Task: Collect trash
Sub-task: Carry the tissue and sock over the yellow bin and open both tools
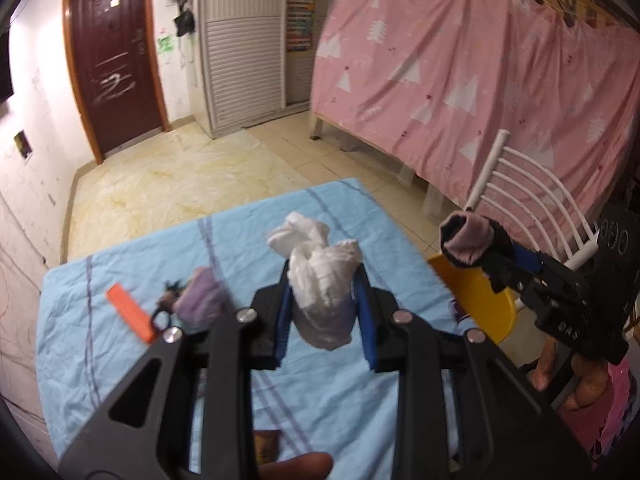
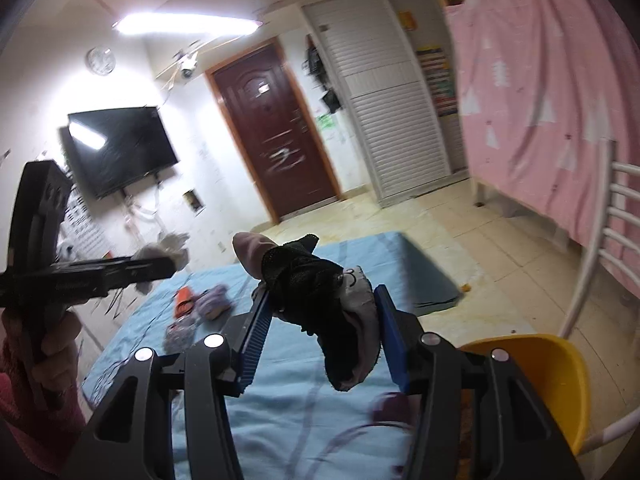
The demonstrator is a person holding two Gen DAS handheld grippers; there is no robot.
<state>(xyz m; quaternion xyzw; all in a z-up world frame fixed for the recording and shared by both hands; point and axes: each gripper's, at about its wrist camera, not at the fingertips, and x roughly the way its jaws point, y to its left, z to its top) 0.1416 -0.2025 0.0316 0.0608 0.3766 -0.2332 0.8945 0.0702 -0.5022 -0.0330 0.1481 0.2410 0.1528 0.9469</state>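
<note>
The left gripper was clamped on a crumpled white wad of tissue or plastic, which bulged out above and below the blue pads at the centre of the left wrist view. The right gripper was closed on a bundled piece of black and pinkish-grey cloth, which filled the gap between its pads in the lower middle of the right wrist view. Both loads were held up off the blue sheet that covered the table.

More things lay on the sheet at the left of the left wrist view: an orange strip and, just beside it, a purple lump with something small and dark at its edge. A yellow bowl-shaped container sat at the lower right of the right wrist view, close to the right gripper, with a white chair behind it.

The step looked like the carry: both hands loaded, nothing dropped yet. If the yellow container was the bin, which I could not confirm, the next move called for bringing each gripper over its mouth before opening, one at a time to avoid a clash, and then going back for the pieces on the sheet.
</note>
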